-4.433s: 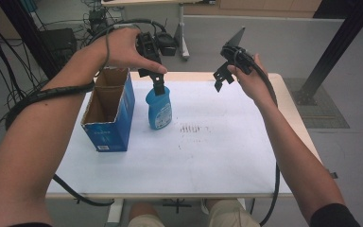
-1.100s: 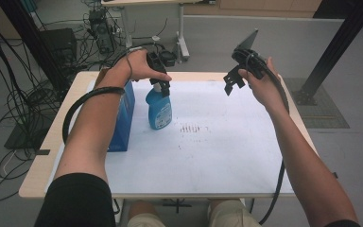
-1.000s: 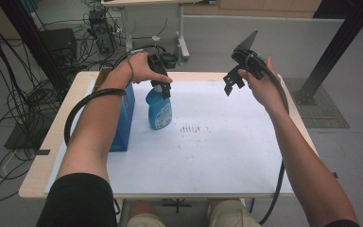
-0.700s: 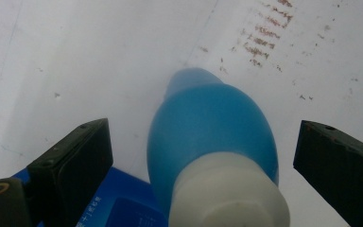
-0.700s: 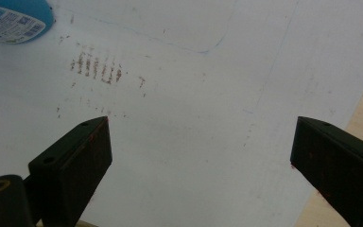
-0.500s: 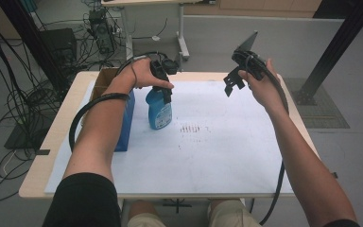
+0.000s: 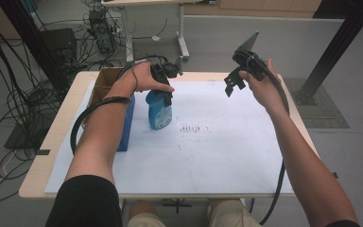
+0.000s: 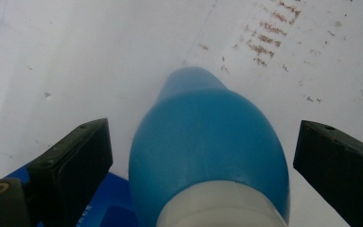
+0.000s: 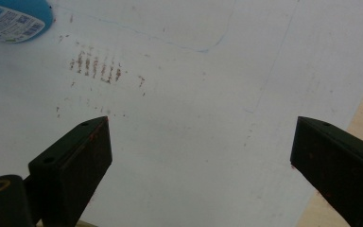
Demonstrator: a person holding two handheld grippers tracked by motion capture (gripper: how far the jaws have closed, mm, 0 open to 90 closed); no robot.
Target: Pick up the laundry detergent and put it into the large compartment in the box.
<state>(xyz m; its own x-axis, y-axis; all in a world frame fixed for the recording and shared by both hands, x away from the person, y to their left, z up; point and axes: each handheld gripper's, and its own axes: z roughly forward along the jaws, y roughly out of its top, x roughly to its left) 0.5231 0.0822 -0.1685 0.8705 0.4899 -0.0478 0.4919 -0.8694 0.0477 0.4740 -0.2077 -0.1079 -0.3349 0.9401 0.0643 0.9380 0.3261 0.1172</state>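
Left tool (image 8: 198, 156) over top of blue bottle (image 7: 159, 109), jaws spread wide either side of it, not touching: lined up to clamp, judging by straddle

Bottle upright on white surface (image 7: 217, 151), upper left of centre in high view, just beside blue box (image 7: 125, 127)

Box open-topped; contents hidden by forearm

Right tool (image 7: 232, 84) raised at upper right, jaws apart, holding nothing, likely kept clear

Brown smudges (image 9: 97, 64) beside bottle

Blue bottle (image 7: 159, 111), white cap (image 8: 220, 205), standing upright on white table top, upper left of middle, just beside blue box.
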